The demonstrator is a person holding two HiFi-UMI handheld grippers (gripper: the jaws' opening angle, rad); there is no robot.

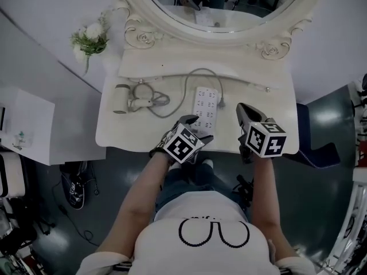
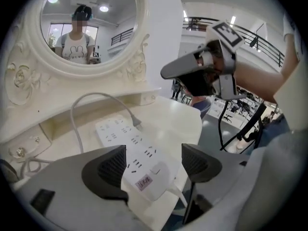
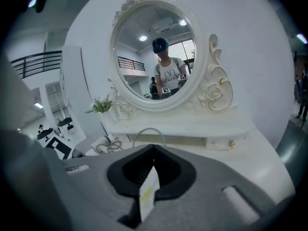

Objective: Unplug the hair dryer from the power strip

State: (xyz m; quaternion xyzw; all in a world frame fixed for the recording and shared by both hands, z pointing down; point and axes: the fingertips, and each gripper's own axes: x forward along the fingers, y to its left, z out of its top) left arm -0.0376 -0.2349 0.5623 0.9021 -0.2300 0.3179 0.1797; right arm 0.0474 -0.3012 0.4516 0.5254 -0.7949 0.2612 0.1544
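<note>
Your left hand-held gripper is spread. In its own view the jaws straddle the near end of the power strip. A gap shows at the right pad, and the left pad overlaps the strip's edge, so I can't tell contact there. Your right hand-held gripper is pressed together. A small white tag with a yellow mark sits in the seam at lower centre of its view, and I can't tell whether it's part of the gripper. In the head view this gripper is right of centre over the front of the desk, apart from the strip. In the left gripper view it's at upper right, clear of the desk surface. The hair dryer lies at the left of the desk in the head view, well apart from the strip. Its cable is coiled beside it, then arcs under the mirror and drops to the strip's right edge. The plug is at that edge, and it looks to be lying flat. I can't tell whether the pins are seated.
</note>
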